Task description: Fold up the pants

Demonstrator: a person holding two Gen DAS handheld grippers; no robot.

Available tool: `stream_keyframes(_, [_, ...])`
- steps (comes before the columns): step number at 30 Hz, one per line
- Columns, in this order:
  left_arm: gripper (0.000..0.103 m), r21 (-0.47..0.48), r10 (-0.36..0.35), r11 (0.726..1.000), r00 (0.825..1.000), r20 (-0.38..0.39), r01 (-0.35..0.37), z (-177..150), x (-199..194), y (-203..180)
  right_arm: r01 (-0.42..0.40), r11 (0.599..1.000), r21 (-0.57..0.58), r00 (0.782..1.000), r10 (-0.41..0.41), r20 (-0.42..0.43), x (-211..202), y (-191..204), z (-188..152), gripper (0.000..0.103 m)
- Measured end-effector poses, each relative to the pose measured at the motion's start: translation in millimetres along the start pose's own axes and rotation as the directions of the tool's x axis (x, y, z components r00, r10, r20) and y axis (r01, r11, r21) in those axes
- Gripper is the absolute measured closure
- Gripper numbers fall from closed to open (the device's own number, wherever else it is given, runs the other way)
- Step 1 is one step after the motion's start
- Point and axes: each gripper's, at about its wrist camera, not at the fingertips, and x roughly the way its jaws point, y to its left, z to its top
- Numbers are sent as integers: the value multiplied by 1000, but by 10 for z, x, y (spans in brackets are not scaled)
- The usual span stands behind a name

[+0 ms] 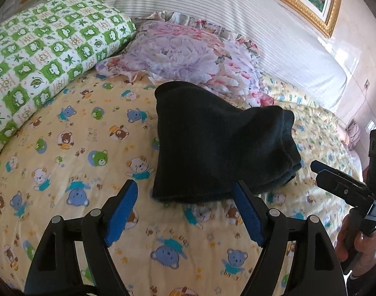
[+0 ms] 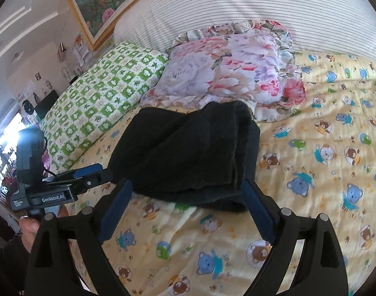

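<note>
The black pants (image 1: 220,143) lie folded into a thick bundle on the yellow bear-print bedsheet (image 1: 72,153); they also show in the right wrist view (image 2: 190,153). My left gripper (image 1: 185,187) is open and empty, just short of the bundle's near edge. My right gripper (image 2: 188,185) is open and empty, its fingertips at the bundle's near edge. The right gripper appears at the right edge of the left wrist view (image 1: 341,182). The left gripper appears at the left of the right wrist view (image 2: 89,172).
A green checked pillow (image 1: 42,49) and a floral pillow (image 1: 188,54) lie behind the pants against a striped headboard (image 1: 212,7). A gold-framed painting (image 2: 106,2) hangs on the wall. The bedsheet (image 2: 323,148) stretches to the right.
</note>
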Motion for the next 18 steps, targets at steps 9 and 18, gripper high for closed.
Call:
stream_keyframes(9, [22, 50, 78, 996, 997, 11, -78, -139, -142, -78, 31, 996, -81, 999, -33, -23, 2, 196, -155, 10])
stream_keyframes(18, [21, 96, 144, 984, 989, 41, -148, -245, -269, -141, 61, 983, -172, 997, -68, -36, 7, 363, -259, 10])
